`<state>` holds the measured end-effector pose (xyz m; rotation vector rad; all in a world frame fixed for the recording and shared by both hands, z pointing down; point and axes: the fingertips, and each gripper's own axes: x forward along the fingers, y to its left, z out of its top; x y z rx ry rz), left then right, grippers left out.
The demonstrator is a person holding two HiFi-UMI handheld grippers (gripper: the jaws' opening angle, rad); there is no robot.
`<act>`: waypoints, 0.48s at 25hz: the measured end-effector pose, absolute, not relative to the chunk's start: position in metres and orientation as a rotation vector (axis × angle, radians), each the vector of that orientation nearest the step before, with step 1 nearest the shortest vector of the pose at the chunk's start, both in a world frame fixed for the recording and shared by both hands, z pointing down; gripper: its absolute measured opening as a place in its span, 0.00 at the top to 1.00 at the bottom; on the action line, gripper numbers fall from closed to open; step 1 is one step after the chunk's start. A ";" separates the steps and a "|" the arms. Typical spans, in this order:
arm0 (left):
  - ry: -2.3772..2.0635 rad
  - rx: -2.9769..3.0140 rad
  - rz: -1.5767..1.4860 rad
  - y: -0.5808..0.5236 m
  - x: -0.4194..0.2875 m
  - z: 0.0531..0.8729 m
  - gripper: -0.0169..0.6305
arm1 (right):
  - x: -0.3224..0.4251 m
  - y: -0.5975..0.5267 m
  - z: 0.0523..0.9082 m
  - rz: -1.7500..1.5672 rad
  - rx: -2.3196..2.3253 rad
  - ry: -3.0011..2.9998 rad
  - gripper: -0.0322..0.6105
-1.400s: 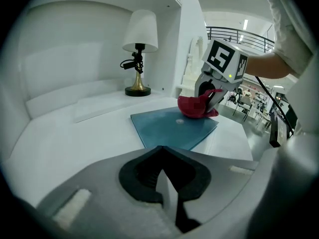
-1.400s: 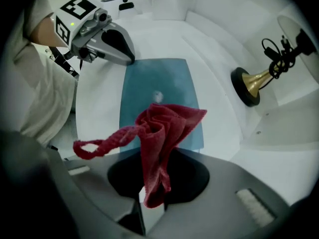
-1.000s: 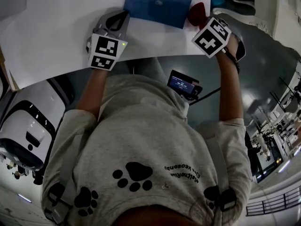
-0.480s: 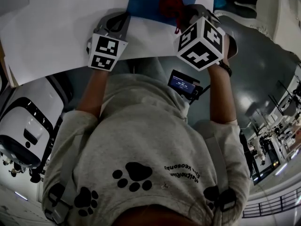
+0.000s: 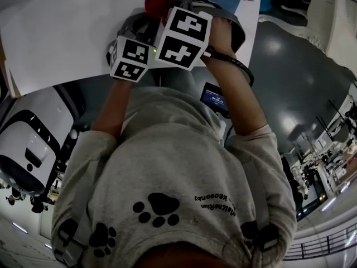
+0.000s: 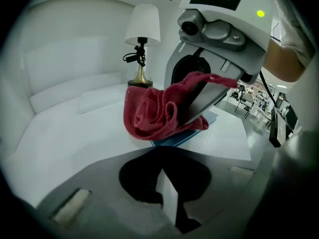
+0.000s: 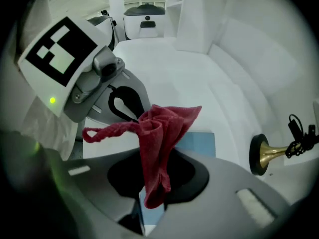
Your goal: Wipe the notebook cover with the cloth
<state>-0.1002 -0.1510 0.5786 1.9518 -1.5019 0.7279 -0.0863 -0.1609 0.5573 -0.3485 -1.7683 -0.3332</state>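
Red fuzzy crumpled cloth (image 7: pixel 155 143) pinched by right tongs (image 7: pixel 149 203) over flat blue notebook (image 7: pixel 200 144); left tongs (image 6: pixel 169 203) pressed together.

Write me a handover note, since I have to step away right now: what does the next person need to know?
Right gripper: jaws shut on the red cloth, which hangs over the blue notebook near its edge.
Left gripper: jaws together, holding nothing, close beside the right one.
Done: cloth gripped and at the notebook.
To do: wipe across the cover; how much is already wiped cannot be told.
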 end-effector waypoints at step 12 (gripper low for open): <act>-1.489 1.944 0.734 -0.153 -0.100 0.584 0.97 | -0.066 -0.163 0.580 -0.314 -0.353 -1.674 0.84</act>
